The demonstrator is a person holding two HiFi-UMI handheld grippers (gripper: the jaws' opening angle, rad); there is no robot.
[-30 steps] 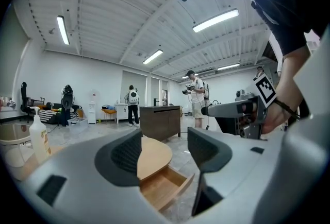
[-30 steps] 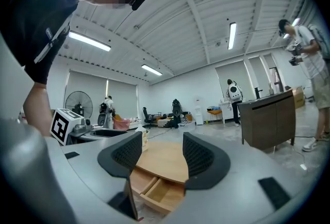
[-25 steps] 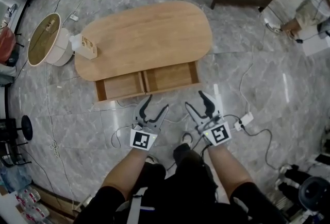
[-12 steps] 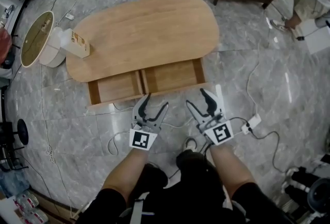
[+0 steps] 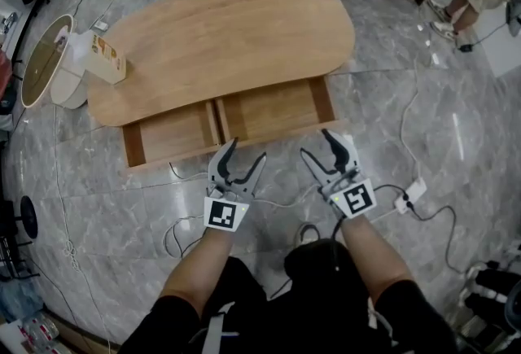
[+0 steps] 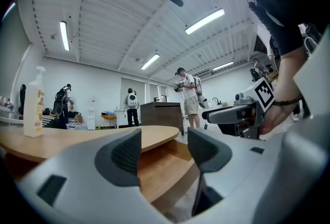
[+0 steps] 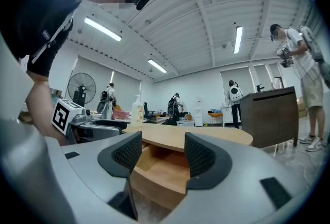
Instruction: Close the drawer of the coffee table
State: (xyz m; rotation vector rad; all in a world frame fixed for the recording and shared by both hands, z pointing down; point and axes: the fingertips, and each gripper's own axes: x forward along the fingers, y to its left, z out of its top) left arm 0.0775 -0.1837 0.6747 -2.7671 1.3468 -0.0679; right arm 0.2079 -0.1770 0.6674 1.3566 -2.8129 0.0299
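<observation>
**Two open grippers near a pulled-out coffee table drawer**

Seen from above, an oval wooden coffee table point(image 5: 220, 27) stands on a grey marble floor point(image 5: 98, 206). Its wide drawer point(image 5: 273, 110) is pulled out towards the person from under the near edge and is split into a left and a right compartment. Both compartments show bare wood.

The left gripper point(image 5: 243, 159) is held just near of the drawer's front, close to the middle divider. Its jaws are apart with nothing between them. The right gripper point(image 5: 319, 149) is held beside it, near the right compartment's front. Its jaws are also apart and empty. Each gripper's own view looks through its gap at the open drawer.

A pump bottle point(image 5: 102, 58) stands at the far left end of the surface. Cables point(image 5: 383, 198) trail over the floor to the right.
</observation>
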